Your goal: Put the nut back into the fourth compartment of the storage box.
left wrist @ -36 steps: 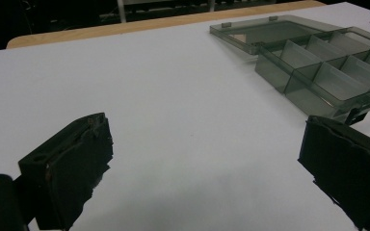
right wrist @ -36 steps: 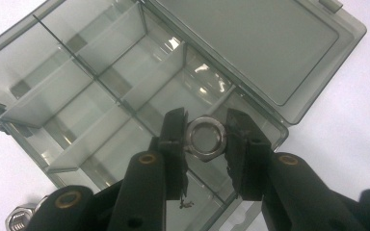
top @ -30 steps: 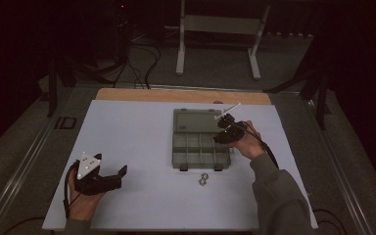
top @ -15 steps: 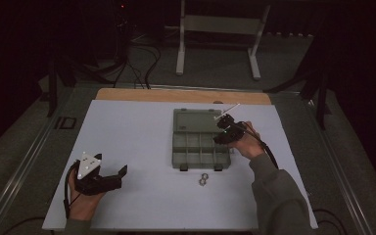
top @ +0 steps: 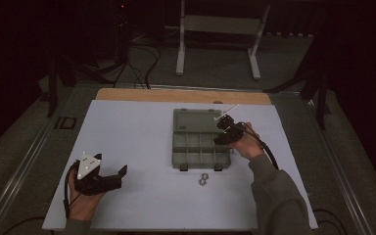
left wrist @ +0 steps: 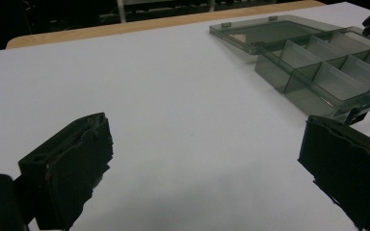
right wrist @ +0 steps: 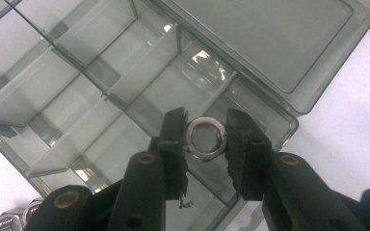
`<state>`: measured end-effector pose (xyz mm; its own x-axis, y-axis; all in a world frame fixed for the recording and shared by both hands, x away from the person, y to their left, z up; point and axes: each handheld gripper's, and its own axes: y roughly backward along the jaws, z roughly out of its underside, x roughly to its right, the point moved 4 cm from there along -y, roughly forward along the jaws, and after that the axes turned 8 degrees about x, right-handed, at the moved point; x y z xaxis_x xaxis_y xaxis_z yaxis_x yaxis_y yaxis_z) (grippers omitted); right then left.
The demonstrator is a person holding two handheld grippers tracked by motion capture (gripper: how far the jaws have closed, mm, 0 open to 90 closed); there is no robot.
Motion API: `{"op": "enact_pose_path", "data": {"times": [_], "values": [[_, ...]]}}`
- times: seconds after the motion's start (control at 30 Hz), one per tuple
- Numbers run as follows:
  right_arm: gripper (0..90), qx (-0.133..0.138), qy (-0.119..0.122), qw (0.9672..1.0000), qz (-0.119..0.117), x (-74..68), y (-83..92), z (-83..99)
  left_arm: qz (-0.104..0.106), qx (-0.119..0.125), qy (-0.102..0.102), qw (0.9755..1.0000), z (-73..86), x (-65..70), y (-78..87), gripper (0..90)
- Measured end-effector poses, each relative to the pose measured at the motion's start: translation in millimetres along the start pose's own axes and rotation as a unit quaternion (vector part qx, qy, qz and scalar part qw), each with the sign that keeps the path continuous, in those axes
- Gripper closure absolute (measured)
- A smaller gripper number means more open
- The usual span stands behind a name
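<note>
A clear grey compartment box (top: 200, 142) lies open in the middle of the white table, its lid (top: 196, 120) flat behind it. My right gripper (right wrist: 205, 139) is shut on a metal hex nut (right wrist: 205, 139), held over a compartment at the box's right end (right wrist: 250, 115). In the high view that gripper (top: 223, 131) hovers at the box's right edge. Two more nuts (top: 203, 180) lie on the table in front of the box. My left gripper (left wrist: 207, 159) stands open and empty at the table's front left (top: 112, 177), with the box (left wrist: 327, 72) far off.
The white sheet (top: 137, 147) covers the table, with a wooden strip (top: 176, 95) along its far edge. A metal stand (top: 220, 29) and cables (top: 137, 63) sit on the floor beyond. The nuts (right wrist: 14, 219) show at the right gripper view's lower left.
</note>
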<state>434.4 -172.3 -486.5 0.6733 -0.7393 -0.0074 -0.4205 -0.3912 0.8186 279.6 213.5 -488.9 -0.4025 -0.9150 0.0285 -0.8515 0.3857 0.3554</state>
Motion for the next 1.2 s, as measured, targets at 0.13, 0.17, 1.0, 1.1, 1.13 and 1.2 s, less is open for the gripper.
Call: {"op": "enact_pose_path", "data": {"times": [0.13, 0.17, 1.0, 1.1, 1.13, 1.2], "values": [[69.8, -0.002, 0.0, 1.0, -0.001, -0.9, -1.0, 0.3, 0.0, 0.0, 0.0, 1.0, 0.0, 0.0, 0.1, 4.5], [69.7, -0.002, 0.0, 1.0, -0.001, -0.7, -1.3, 0.4, 0.0, 0.0, 0.0, 1.0, 0.0, 0.0, 0.1, 4.5], [29.9, 0.064, -0.008, 0.9978, -0.018, -19.1, 24.2, 18.3, 0.001, 0.0, -0.001, 1.0, 0.1, 1.0, -0.1, 4.4], [28.5, 0.063, 0.0, 0.9978, -0.018, -23.4, 23.9, 24.3, 0.001, 0.0, -0.001, 1.0, 0.2, 1.4, -0.5, 4.5], [28.9, 0.066, 0.003, 0.9977, -0.018, -25.5, 24.6, 25.8, 0.002, 0.0, -0.001, 1.0, 0.2, 1.5, -0.5, 4.4], [29.1, 0.071, 0.007, 0.9972, -0.021, -30.2, 26.1, 28.5, 0.001, 0.0, -0.001, 1.0, 0.2, 1.5, -0.5, 4.5]]}}
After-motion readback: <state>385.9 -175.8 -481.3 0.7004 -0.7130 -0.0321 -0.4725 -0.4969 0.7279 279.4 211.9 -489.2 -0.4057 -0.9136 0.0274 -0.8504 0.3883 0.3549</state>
